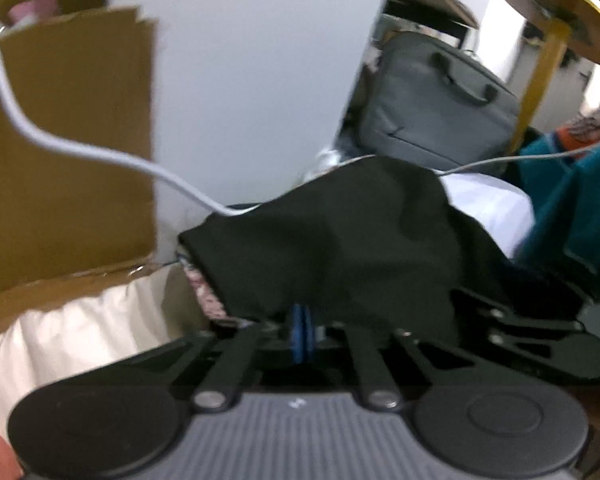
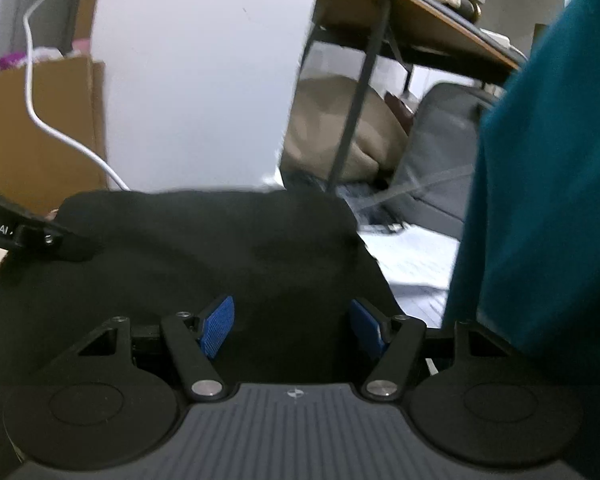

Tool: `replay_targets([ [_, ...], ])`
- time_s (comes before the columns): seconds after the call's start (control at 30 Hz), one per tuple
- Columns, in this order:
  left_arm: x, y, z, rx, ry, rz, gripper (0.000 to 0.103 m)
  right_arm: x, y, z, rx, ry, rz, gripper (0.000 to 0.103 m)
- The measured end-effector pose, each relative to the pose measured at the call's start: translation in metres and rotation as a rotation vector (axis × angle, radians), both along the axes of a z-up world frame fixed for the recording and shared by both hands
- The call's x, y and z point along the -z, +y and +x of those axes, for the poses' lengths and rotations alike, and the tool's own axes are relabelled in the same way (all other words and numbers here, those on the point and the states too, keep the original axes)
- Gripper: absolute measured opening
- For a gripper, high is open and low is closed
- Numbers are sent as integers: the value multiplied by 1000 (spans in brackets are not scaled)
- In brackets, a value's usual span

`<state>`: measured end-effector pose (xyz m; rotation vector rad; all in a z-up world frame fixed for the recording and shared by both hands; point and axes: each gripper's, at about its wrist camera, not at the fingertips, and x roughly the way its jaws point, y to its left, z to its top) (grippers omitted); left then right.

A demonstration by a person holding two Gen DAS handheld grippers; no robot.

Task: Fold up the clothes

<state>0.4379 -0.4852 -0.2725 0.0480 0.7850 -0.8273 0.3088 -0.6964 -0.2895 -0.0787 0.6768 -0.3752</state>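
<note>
We use the black garment point(image 1: 332, 236) as our landmark. In the left wrist view the left hand-held gripper point(image 1: 302, 330) has its blue pads point(image 1: 298, 334) pressed together, clenched on the garment's near edge; the cloth bulges up and away from the pads. Only this view shows a white cable point(image 1: 80, 148) running from the upper left onto the garment's far edge, a patterned fabric point(image 1: 206, 296) peeking out under its left edge, a cream sheet point(image 1: 80, 328) left of it, and a yellow round stool point(image 1: 556, 12) far behind on the right. A grey laptop bag point(image 1: 440, 104) sits behind the garment, and a cardboard box point(image 1: 64, 152) behind it on the left.

In the right wrist view the right hand-held gripper point(image 2: 292, 326) is released, its blue pads point(image 2: 218, 326) spread wide, with the black garment point(image 2: 204, 264) lying flat between and beyond them. Only this view shows a tabletop point(image 2: 416, 16) on dark legs behind the garment to the right, with a beige bundle point(image 2: 340, 128) beneath it. A teal cloth point(image 2: 540, 184) hangs to the right of the garment and cuts off that side.

Both frames are motion-blurred. We cannot tell what surface the garment rests on, nor whether the right pads touch it. The left gripper's linkage point(image 2: 24, 232) enters at the garment's left edge.
</note>
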Motion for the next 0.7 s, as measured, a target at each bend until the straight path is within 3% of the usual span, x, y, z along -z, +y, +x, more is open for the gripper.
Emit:
replay_targets([
  [0.1, 0, 0, 2, 11, 1, 5, 3, 10, -10, -9, 44, 22, 26, 70],
  [0.27, -20, 1, -11, 37, -115, 41, 3, 8, -13, -21, 83, 30, 28, 70],
  [0.43, -31, 6, 0, 16, -152, 17, 5, -6, 1, -29, 56, -50, -40, 66],
  [0.5, -30, 1, 7, 18, -146, 29, 5, -7, 2, -21, 42, -57, -52, 54],
  [0.57, -25, -3, 12, 20, -139, 48, 5, -6, 0, -12, 35, -58, -51, 49],
  [0.67, -16, -7, 18, 7, -119, 73, 5, 6, -7, -2, 61, -44, -42, 28],
  [0.7, -12, -8, 20, 3, -113, 81, 5, 9, -12, -1, 77, -39, -34, 27],
])
